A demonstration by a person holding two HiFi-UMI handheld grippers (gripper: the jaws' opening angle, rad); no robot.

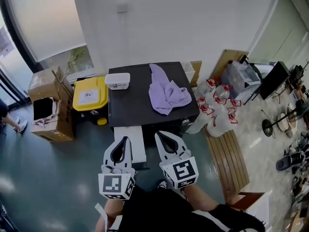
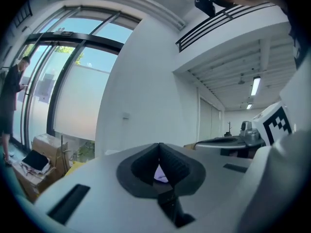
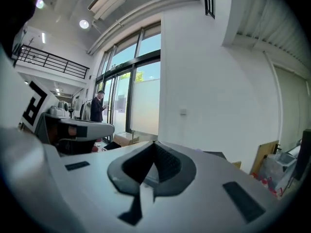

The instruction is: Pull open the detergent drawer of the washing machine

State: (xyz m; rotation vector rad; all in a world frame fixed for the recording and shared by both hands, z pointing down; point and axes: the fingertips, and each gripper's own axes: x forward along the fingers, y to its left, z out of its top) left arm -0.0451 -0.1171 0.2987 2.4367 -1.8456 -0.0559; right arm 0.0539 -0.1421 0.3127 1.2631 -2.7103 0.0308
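In the head view the washing machine (image 1: 135, 105) is seen from above as a black-topped box against the white wall. A white flat panel (image 1: 137, 146) juts out from its front left edge toward me; it looks like the detergent drawer, though I cannot be sure. My left gripper (image 1: 126, 139) hangs over that panel and my right gripper (image 1: 158, 135) is beside it on the right. Both are shut with nothing between the pads. The left gripper (image 2: 159, 144) and the right gripper (image 3: 154, 143) point level at the wall, pads pressed together.
A purple cloth (image 1: 166, 93) and a white box (image 1: 118, 80) lie on the machine's top. A yellow bin (image 1: 91, 93) and cardboard boxes (image 1: 48, 105) stand to the left. Water bottles (image 1: 217, 100) and a wooden slatted bench (image 1: 231, 161) are on the right. A person (image 2: 10, 96) stands by the window.
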